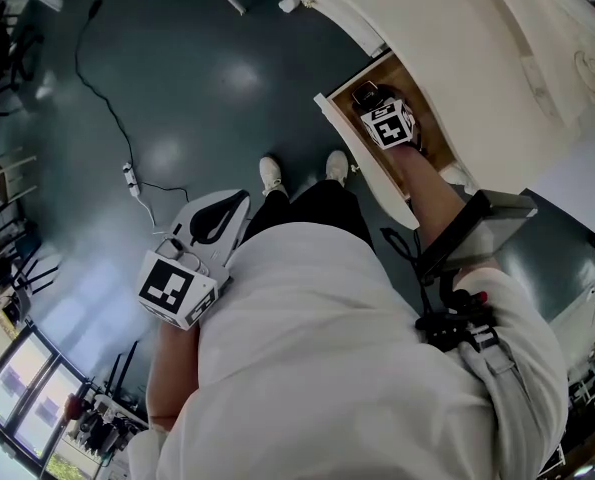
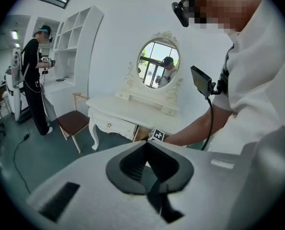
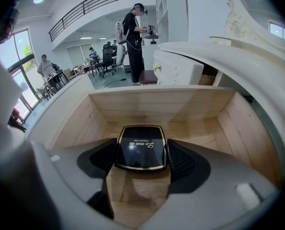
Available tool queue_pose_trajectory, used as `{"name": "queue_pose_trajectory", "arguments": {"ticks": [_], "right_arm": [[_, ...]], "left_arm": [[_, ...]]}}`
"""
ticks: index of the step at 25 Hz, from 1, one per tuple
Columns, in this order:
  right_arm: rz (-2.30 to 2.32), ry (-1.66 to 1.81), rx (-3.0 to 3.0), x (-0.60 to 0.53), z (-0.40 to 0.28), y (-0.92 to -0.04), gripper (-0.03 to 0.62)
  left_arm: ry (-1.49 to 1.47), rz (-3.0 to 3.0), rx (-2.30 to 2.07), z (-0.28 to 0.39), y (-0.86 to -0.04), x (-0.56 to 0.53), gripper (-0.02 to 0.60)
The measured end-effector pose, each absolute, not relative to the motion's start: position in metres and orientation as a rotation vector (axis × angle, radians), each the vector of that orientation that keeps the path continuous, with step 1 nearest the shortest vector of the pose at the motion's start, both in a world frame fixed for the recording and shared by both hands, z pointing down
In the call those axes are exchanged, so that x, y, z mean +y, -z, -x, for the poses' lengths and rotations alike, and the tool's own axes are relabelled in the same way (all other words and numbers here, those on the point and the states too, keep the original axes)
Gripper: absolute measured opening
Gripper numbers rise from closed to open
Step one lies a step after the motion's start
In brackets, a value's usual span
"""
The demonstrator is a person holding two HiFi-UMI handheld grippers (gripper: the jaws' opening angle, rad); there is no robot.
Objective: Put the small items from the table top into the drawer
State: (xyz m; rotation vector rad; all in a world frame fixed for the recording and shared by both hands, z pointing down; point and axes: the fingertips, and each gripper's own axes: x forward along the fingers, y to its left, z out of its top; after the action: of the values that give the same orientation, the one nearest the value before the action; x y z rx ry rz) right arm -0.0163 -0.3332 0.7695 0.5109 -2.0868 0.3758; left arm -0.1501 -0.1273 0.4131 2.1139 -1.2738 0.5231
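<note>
A black, gold-rimmed powder case [image 3: 141, 147] sits between the pads of my right gripper [image 3: 142, 155], which is shut on its two sides. Gripper and case are low inside the open wooden drawer [image 3: 85, 123], just above its floor. In the head view the right gripper [image 1: 373, 102] reaches into the drawer [image 1: 433, 120] of the white dressing table [image 1: 477, 48], with the dark case [image 1: 364, 95] at its tip. My left gripper [image 1: 227, 213] hangs by the person's left side, away from the table, jaws together and nothing in them. The left gripper view shows the left gripper [image 2: 147, 152] shut.
The drawer's wooden walls close in on all sides of the case. In the left gripper view an oval mirror [image 2: 160, 65] stands on the table top [image 2: 128, 107], a brown chair [image 2: 73, 121] beside it. A cable [image 1: 107, 108] runs over the floor. Another person [image 2: 34, 80] stands far left.
</note>
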Motion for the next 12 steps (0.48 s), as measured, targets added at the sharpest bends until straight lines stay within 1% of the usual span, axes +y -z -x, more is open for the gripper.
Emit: {"name": "queue_pose_trajectory", "arguments": {"ticks": [8,9,10,12], "right_arm": [[-0.473,-0.389,-2.085,-0.3291,0.016,-0.773,0.333],[-0.467,-0.392,-2.092,-0.3289,0.0162,-0.7725,0.337],[-0.464,-0.394,-2.096,-0.329,0.0162,-0.7715,0.363],[-0.471,-0.397,-2.095,-0.3299,0.0145,-0.7686,0.38]], "left_arm": [[-0.524,-2.121,-1.26,0.1483,-0.4109,-0.1318,0.0],[-0.523,-2.125,-1.255,0.1473,-0.4103,-0.1327,0.001],[-0.523,-2.13,-1.249,0.1466,-0.4097,-0.1339,0.001],[-0.522,-2.145,-1.235,0.1461,-0.4098,-0.1368,0.0]]}}
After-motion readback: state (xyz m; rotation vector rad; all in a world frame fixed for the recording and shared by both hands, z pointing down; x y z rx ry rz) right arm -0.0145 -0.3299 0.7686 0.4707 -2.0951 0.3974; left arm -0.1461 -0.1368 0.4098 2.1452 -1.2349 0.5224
